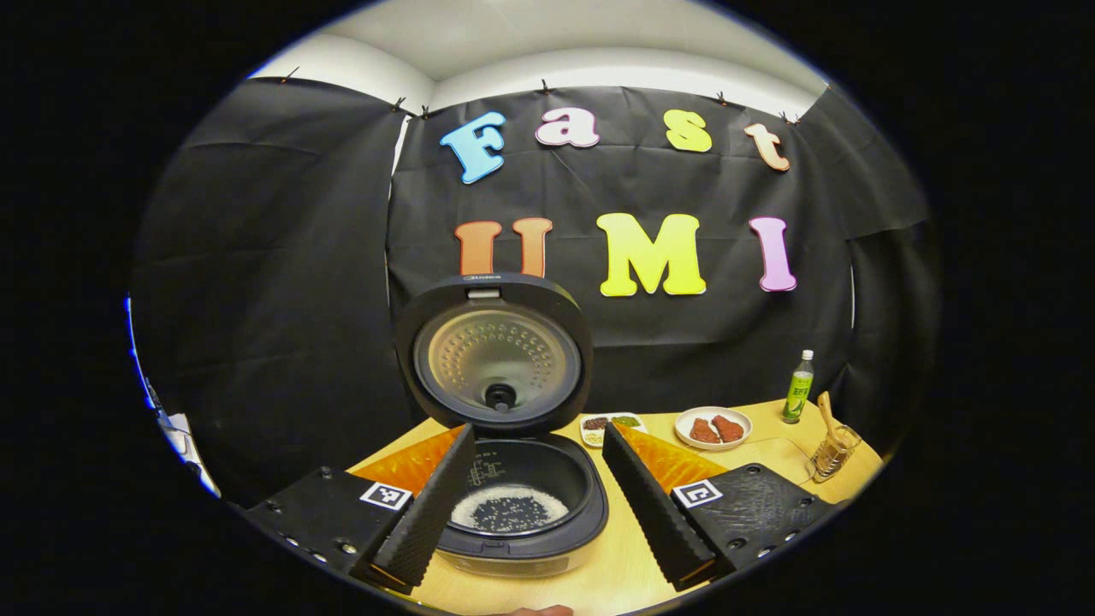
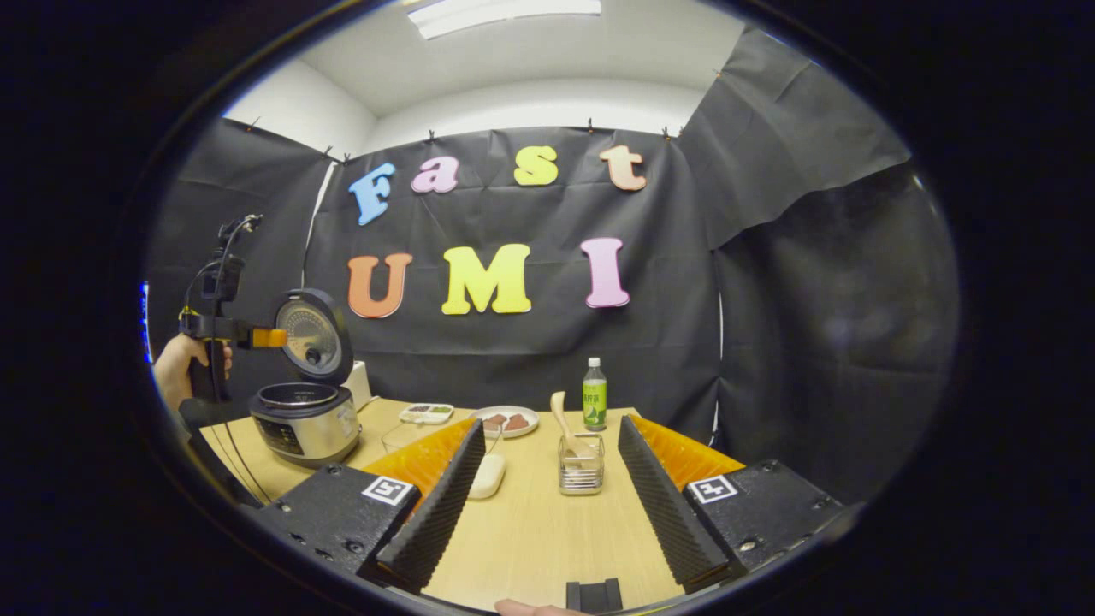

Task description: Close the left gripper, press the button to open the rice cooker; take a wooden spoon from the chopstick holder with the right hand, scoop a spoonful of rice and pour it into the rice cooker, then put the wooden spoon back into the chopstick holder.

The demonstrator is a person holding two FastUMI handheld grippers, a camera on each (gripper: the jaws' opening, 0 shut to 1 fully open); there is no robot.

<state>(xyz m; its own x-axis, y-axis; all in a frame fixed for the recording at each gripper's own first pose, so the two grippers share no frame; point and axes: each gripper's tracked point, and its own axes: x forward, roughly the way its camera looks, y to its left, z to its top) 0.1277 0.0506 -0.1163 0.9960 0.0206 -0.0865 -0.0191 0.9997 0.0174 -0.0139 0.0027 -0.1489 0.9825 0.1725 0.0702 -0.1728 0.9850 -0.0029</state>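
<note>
The rice cooker (image 1: 513,522) stands right in front of my left gripper (image 1: 539,434) with its lid (image 1: 494,355) raised upright. White rice grains lie in its dark inner pot (image 1: 511,506). My left gripper is open, one finger on either side of the pot, above it. In the right gripper view, a hand holds the left gripper (image 2: 257,337) over the cooker (image 2: 304,419) at far left. The wooden spoon (image 2: 565,421) stands upright in the chopstick holder (image 2: 582,468), just ahead of my open right gripper (image 2: 552,426), which holds nothing.
On the wooden table (image 2: 530,530), a green bottle (image 2: 594,393), a plate of meat (image 2: 506,421) and a small condiment tray (image 2: 426,412) sit along the back. A white oval object (image 2: 488,475) and a clear bowl (image 2: 400,436) lie left of the holder.
</note>
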